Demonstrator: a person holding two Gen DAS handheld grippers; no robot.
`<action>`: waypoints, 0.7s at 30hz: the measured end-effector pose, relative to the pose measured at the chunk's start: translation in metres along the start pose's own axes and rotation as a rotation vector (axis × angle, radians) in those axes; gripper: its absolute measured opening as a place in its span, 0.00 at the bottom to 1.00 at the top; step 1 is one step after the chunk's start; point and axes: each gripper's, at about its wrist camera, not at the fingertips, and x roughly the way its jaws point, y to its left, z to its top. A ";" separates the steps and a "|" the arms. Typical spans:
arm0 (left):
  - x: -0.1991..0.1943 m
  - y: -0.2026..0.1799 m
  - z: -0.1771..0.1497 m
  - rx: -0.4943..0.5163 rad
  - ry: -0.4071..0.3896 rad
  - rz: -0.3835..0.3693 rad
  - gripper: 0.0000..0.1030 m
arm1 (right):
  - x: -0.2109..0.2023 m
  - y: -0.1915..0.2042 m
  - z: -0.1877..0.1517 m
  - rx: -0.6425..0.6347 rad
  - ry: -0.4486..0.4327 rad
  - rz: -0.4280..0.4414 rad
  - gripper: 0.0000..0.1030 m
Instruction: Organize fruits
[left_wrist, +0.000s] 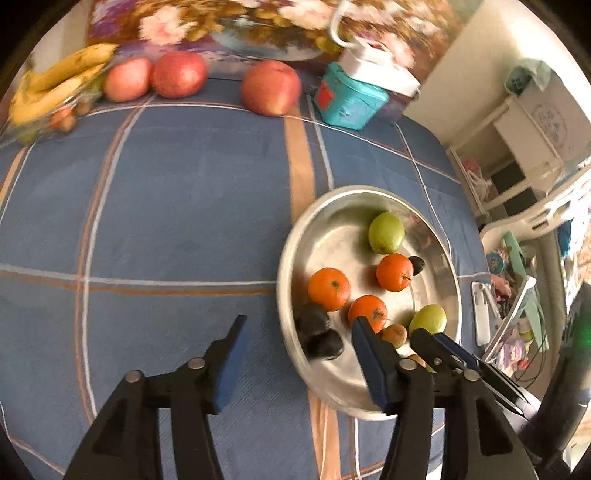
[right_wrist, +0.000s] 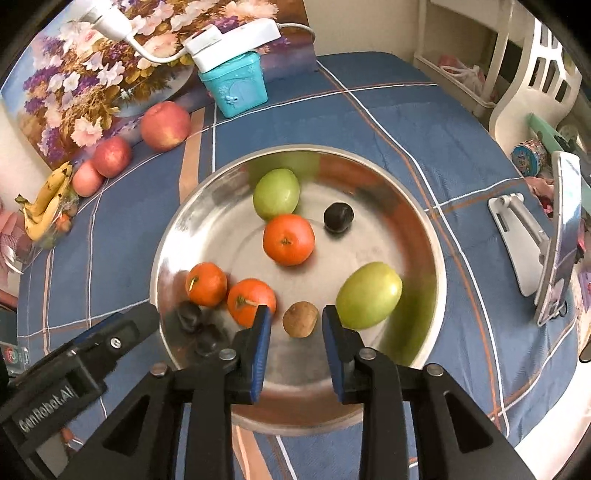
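Steel bowl (right_wrist: 177, 236) near the worktop's right edge is collecting the small fruit, and the right gripper (right_wrist: 295, 347) is hanging open-fingered over a brown fruit (right_wrist: 300, 319), nothing gripped, while the left gripper (left_wrist: 299, 356) is standing wide, empty.

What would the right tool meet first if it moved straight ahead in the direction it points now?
Most likely the small brown oval fruit lying in the round metal bowl. It sits just beyond the open right tool, in line with the gap between the fingers. Depth is unclear, so the tool may instead reach the bowl's floor.
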 end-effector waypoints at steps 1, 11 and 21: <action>-0.002 0.004 -0.002 -0.013 -0.006 0.008 0.72 | -0.004 0.001 -0.003 -0.001 -0.006 0.003 0.28; -0.032 0.065 -0.044 -0.148 -0.064 0.199 1.00 | -0.028 0.030 -0.046 -0.064 -0.054 0.015 0.85; -0.063 0.073 -0.081 -0.038 -0.105 0.386 1.00 | -0.043 0.059 -0.085 -0.196 -0.130 -0.010 0.89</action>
